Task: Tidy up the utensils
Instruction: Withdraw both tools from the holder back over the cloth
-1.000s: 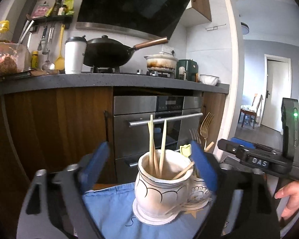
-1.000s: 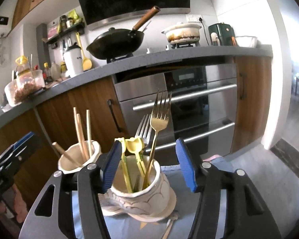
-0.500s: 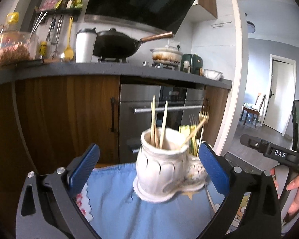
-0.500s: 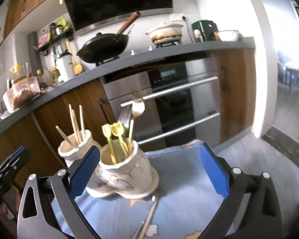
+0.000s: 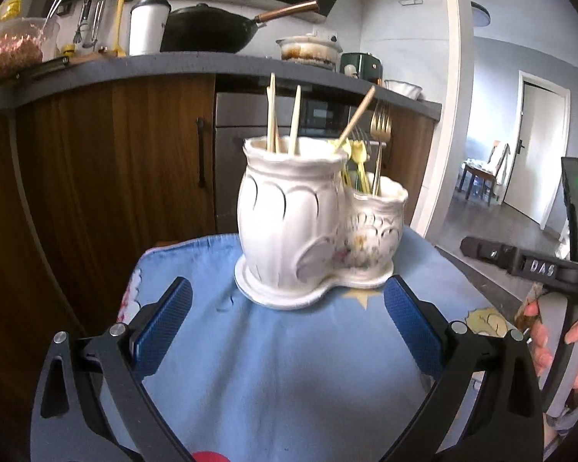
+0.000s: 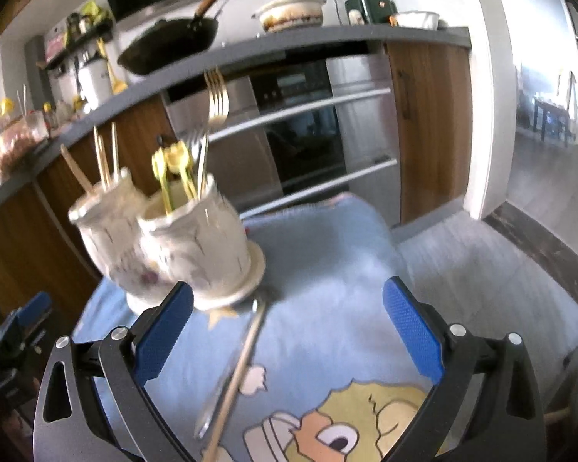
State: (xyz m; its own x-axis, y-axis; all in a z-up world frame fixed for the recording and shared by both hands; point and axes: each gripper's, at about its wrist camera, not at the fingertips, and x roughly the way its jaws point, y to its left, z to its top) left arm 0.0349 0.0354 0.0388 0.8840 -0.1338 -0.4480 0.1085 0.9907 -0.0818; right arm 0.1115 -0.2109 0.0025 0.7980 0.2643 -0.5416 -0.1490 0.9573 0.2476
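A white double ceramic utensil holder (image 5: pixel 308 223) stands on a blue cartoon cloth (image 5: pixel 289 365). Its taller pot holds wooden chopsticks (image 5: pixel 273 115); its smaller pot holds yellow utensils and gold forks (image 5: pixel 379 131). My left gripper (image 5: pixel 287 325) is open and empty, just short of the holder. In the right wrist view the holder (image 6: pixel 173 246) sits at the left, and a loose chopstick (image 6: pixel 237 377) with a metal utensil beside it lies on the cloth (image 6: pixel 327 269) between the open fingers of my right gripper (image 6: pixel 287 327), which holds nothing.
Behind the small table are wooden cabinets (image 5: pixel 115 177), an oven (image 6: pixel 308 131) and a counter with a wok (image 5: pixel 212 30) and pots. The right gripper's body (image 5: pixel 539 265) shows at the right of the left wrist view. A hallway floor (image 6: pixel 520 269) lies to the right.
Both grippers have drawn back from the holder and opened wide. The right gripper has swung right and down, so the loose chopstick on the cloth is now between its fingers.
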